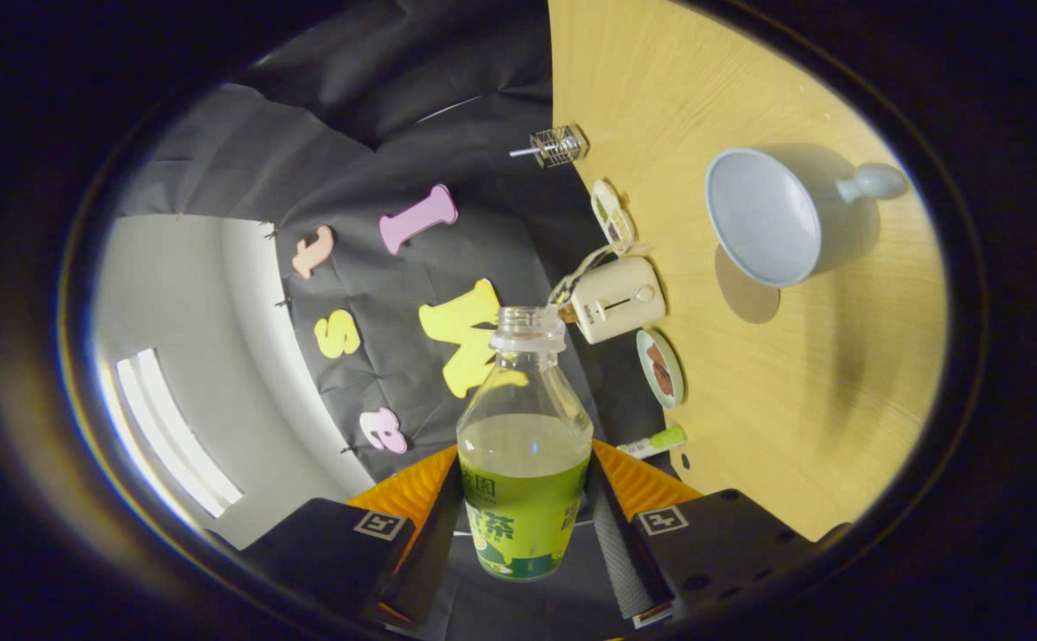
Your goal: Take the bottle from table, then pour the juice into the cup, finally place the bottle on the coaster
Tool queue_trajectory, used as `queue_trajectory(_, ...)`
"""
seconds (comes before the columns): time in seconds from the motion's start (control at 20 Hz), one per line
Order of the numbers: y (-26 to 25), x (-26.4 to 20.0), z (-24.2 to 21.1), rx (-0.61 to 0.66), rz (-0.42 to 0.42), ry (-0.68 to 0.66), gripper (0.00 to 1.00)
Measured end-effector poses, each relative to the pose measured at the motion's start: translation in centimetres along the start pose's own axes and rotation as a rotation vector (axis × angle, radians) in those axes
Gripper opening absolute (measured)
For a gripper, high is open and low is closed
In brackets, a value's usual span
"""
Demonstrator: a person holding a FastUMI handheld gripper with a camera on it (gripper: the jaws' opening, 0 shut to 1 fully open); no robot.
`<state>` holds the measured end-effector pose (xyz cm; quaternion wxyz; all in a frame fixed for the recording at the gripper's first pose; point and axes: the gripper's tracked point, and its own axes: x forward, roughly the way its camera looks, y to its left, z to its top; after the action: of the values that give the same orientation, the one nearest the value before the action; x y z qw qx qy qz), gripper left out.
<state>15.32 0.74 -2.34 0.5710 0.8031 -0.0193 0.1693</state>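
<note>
Claw (pixel 525 534) clamped on capless bottle (pixel 524 445) half full of juice, with cup (pixel 763 218) well beyond bottle on counter (pixel 803 383), toaster (pixel 618 299) nearer.

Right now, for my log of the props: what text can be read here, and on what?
Bottle label, gripped between the jaws: large print, partly hidden, not reliably readable.
Cream appliance: small mark, too small to read.
Square markers behind the jaws: patterns, no words.
</note>
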Motion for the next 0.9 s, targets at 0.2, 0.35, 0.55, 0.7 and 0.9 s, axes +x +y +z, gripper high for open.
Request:
queue_trajectory(0.2, 0.2, 0.1, 0.4, 0.036, 0.024, -0.007, 0.79)
queue_trajectory(0.35, 0.3, 0.1, 0.5, 0.064, 0.025, -0.016, 0.79)
queue_trajectory(0.55, 1.0, 0.3, -0.1, 0.108, 0.041, 0.003, 0.79)
queue_trajectory(0.7, 1.2, 0.1, -0.4, 0.125, 0.041, 0.003, 0.79)
queue_trajectory(0.9, 1.8, -0.2, -0.2, 0.14, 0.047, -0.005, 0.79)
